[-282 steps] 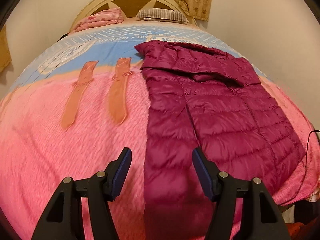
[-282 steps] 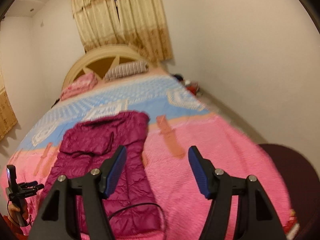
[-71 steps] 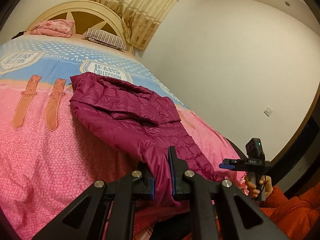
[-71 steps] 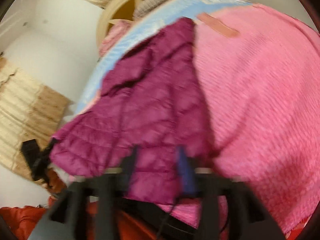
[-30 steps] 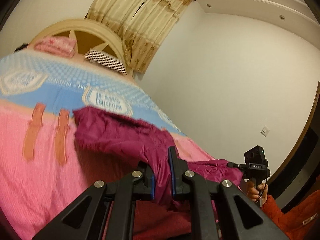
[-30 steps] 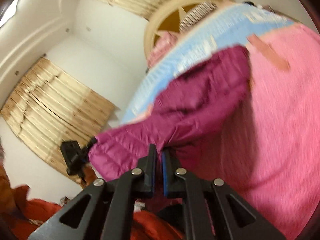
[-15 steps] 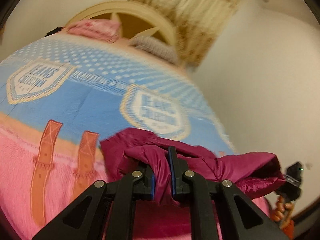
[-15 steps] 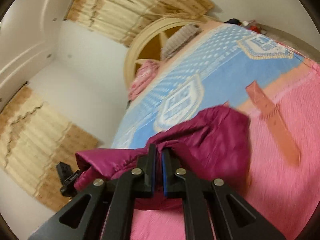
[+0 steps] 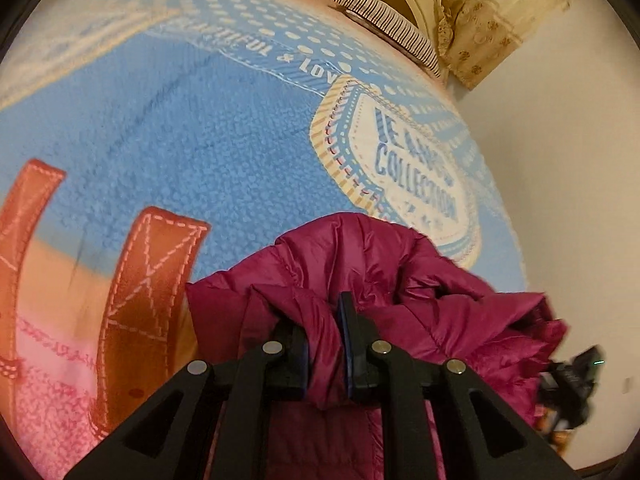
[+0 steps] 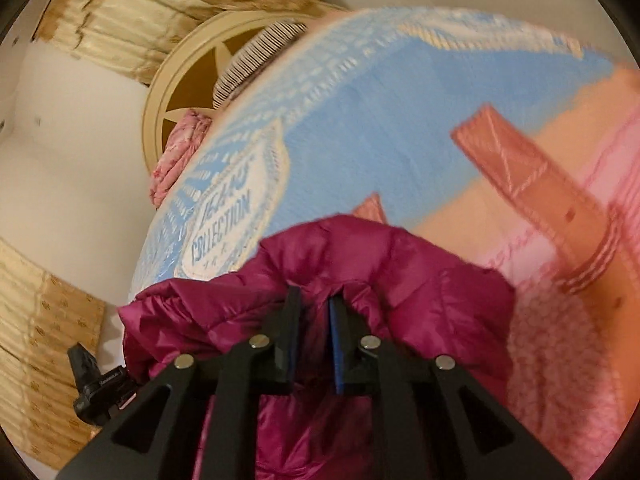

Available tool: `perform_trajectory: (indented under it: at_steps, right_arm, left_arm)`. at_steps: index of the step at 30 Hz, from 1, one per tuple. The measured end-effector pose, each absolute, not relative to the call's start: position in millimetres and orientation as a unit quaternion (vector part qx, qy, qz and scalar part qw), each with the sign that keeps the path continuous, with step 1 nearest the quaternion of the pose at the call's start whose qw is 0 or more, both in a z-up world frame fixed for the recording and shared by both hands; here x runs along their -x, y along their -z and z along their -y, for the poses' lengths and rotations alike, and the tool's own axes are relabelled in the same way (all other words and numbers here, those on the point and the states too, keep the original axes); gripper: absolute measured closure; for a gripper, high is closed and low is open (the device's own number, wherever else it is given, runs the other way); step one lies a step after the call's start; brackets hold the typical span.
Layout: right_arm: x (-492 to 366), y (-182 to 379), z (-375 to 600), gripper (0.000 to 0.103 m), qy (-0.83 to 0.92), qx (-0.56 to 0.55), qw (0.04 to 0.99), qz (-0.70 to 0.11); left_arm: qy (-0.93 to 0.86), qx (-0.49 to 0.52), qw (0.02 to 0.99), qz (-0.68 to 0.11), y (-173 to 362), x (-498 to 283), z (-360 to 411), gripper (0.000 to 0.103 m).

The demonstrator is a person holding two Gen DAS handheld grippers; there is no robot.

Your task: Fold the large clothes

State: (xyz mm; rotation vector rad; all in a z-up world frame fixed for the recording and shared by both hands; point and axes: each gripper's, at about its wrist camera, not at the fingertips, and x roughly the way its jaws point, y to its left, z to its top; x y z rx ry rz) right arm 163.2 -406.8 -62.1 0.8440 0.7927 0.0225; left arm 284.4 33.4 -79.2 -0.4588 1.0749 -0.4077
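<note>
My left gripper covers the fold of magenta jacket pinched inside it, and the jacket's lower half runs off the frame's bottom edge. My right gripper hides its own bite of cloth in shadow. The bedspread smears with blur in the right view; its badge lettering is partly unreadable.
</note>
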Motion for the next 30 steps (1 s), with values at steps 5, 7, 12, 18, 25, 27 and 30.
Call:
perform_trajectory:
  at_steps: [5, 7, 12, 18, 25, 27, 30]
  right_arm:
    - [-152.1, 60.5, 425.9, 0.080, -0.050, -0.454, 0.812, -0.362]
    - [-144.1, 50.5, 433.0, 0.054, -0.065, -0.470, 0.811, -0.343]
    - [-107.2, -1.5, 437.2, 0.000, -0.033, -0.423, 0.863, -0.275]
    - [-121.7, -29.9, 354.9, 0.066, -0.028, -0.231, 0.904, -0.358]
    - [-192.5, 2.8, 266.1, 0.080, -0.036, -0.122, 0.907, -0.403]
    - [-207.8, 19.3, 263.3, 0.080, -0.014, -0.099, 0.906, -0.410]
    - [-215.0, 40.5, 276.4, 0.085, 0.011, -0.106, 0.903, -0.417]
  left_arm:
    - [0.214, 0.280, 0.783, -0.513, 62.0, -289.6, -62.4, 0.076]
    - [0.208, 0.263, 0.800, -0.498, 45.4, -284.1, -66.4, 0.061]
    - [0.164, 0.228, 0.855, -0.436, 11.5, -270.1, -70.9, 0.023]
    - [0.170, 0.069, 0.883, -0.431, -2.4, -262.2, 9.6, 0.023]
    - [0.151, -0.042, 0.886, -0.437, 30.5, -286.2, 87.4, 0.023]
    - [0.136, -0.058, 0.892, -0.428, 42.8, -291.4, 87.4, 0.023]
    - [0.138, -0.038, 0.896, -0.421, 59.7, -296.7, 78.0, 0.023]
